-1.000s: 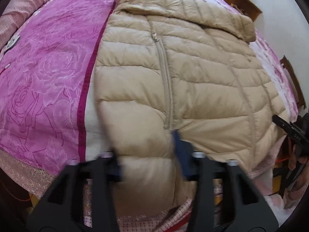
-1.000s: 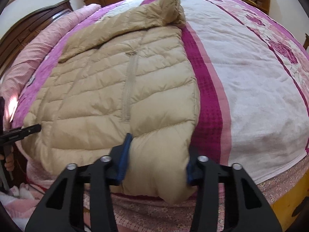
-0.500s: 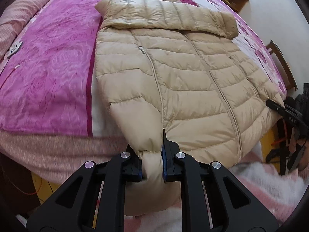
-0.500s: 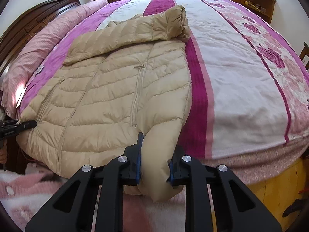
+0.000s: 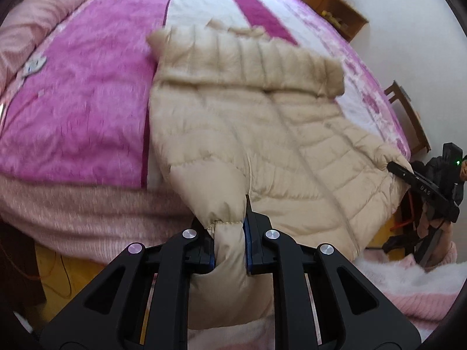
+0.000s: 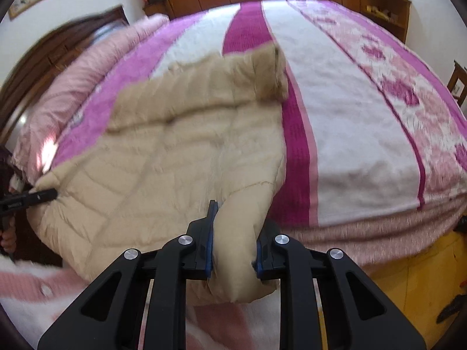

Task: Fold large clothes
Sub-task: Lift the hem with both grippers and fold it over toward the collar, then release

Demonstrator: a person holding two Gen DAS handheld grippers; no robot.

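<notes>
Beige quilted down jacket (image 5: pixel 262 145) lies front-up across the near part of the bed (image 5: pixel 73 102), its hood end away from me and its hem at the bed's near edge. One sleeve (image 5: pixel 251 58) is laid crosswise over the chest at the far end.

My left gripper (image 5: pixel 229 242) is pinching the hem corner on its side; the padded fabric bulges between the blue pads and spills below them. My right gripper (image 6: pixel 235 245) is pinching the opposite hem corner (image 6: pixel 242 233) the same way, a thick roll of jacket squeezed between its pads. Both sets of jaws have just been closing, with the jacket between them. Both corners are raised off the mattress; the rest of the body sags back onto the pink-and-white striped bedspread (image 6: pixel 350 116).

In the left wrist view, the right gripper shows as a dark shape at the far hem corner. In the right wrist view, the left one shows the same at picture left.

Progress, as I judge it:
- Sleeve folded in across the chest: looks done on at least one side. The other sleeve I cannot make out.
- Hem grasped at both corners: done.
- Carrying the hem toward the hood to halve the body: not yet done, likely the step in hand.
- Any further fold and smoothing: left.

Both views are blurred.
</notes>
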